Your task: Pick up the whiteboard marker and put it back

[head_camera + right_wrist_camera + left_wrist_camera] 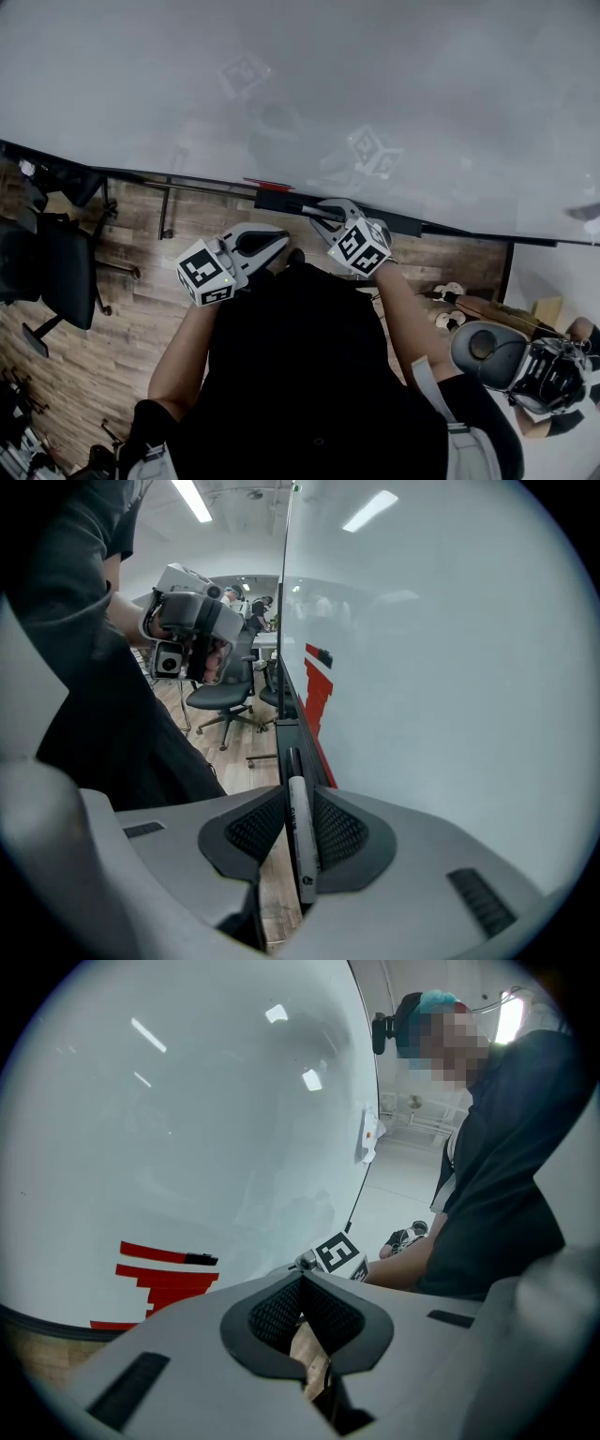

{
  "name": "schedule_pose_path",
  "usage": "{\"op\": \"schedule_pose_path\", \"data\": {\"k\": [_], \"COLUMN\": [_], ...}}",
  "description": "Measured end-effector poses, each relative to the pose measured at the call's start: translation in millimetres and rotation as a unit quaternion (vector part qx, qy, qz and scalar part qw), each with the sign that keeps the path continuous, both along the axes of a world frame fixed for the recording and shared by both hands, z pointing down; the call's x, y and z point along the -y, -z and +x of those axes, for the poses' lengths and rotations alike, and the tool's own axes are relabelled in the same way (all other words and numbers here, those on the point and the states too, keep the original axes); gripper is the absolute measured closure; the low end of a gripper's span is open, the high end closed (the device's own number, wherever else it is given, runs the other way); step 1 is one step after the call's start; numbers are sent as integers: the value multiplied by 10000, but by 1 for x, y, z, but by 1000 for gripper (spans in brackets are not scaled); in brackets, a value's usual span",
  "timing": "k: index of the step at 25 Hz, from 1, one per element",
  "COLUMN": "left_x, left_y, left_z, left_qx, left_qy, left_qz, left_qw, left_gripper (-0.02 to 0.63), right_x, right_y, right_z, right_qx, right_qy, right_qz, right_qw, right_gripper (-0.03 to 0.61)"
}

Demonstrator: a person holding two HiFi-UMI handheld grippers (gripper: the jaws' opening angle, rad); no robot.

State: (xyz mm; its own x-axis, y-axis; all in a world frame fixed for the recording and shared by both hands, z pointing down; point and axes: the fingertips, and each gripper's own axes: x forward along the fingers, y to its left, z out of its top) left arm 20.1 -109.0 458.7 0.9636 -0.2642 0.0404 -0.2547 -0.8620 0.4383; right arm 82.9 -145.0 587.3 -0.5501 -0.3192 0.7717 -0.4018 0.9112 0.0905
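Whiteboard point(300, 94) fills upper head view, black tray point(277, 200) along its lower edge. Left gripper point(302, 1321) beside it, jaws nearly together, nothing between. Right gripper point(298, 829) at tray, jaws closed on whiteboard marker point(299, 817) mid-barrel, marker lengthwise along tray. Marker likely light, stiff, smooth plastic. Mid-barrel hold suits it, but it may slip.

whiteboard point(394, 84): glossy, smooth | floor point(122, 309): wood planks | marker point(301, 846): smooth plastic | right claw point(298, 803): matt grey plastic

The whiteboard marker point(299, 808) lies between the jaws of the right gripper point(300, 834), in line with the tray point(284, 733) ahead (at the board's foot). The whiteboard point(422, 667) stands right of this claw; the left gripper point(302, 1326) is ahead-left, with an office chair point(220, 697) beyond.
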Motion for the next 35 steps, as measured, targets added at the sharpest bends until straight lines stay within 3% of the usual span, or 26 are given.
{"op": "schedule_pose_path", "data": {"k": [21,28,35], "left_x": [-17,-19,-26], "left_y": [-12,-8,-8], "left_z": [-1,1,-3], "left_qx": [-22,-30,-7], "left_qy": [-35,-53,-50], "left_qz": [-37,-33,-26], "left_qw": [10000,10000,10000], "left_gripper": [603,603,603], "right_x": [-8,-10,-13], "right_y": [-22,-18,-7], "right_z": [-1,-2,-4], "right_qx": [-317,-537,-416], "right_qy": [-61,245,197], "right_qz": [4,227,385], "right_qw": [9995,9980,9982], "right_gripper": [495,502,503]}}
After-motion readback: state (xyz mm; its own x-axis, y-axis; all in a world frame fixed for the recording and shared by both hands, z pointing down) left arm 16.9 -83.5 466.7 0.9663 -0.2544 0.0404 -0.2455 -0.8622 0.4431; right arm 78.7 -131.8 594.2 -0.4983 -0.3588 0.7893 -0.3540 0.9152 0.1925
